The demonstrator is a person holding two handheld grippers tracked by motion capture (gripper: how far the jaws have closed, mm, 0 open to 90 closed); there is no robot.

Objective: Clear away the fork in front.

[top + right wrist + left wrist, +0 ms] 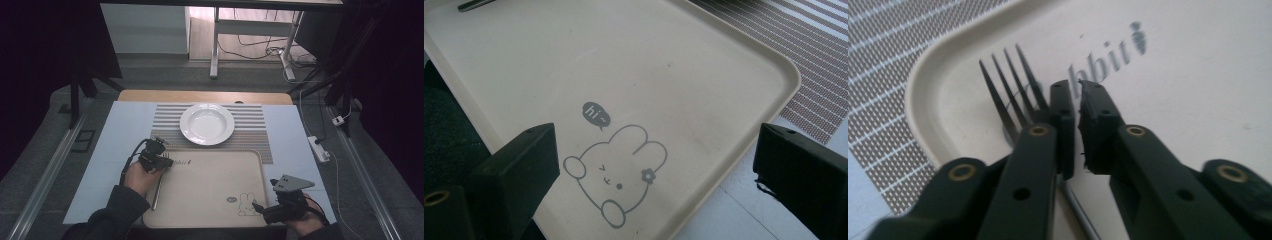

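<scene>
Your left gripper (1074,117) sits low at the tray's (210,212) near-left corner, its fingers (1060,125) narrowed almost shut around the neck of the fork (1010,87) — a grip there keeps the tines clear. The fork lies along the tray's left edge. Your right gripper (659,175) hovers with fingers wide over the tray's printed rabbit (616,172) — empty. Beyond the tray, the plate (207,123) waits.

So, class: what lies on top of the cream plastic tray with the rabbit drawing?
On the cream plastic tray a metal fork lies along its left edge, under the left gripper, whose nearly closed jaws cover the fork's neck. The right gripper hovers open over the rabbit drawing.
</scene>
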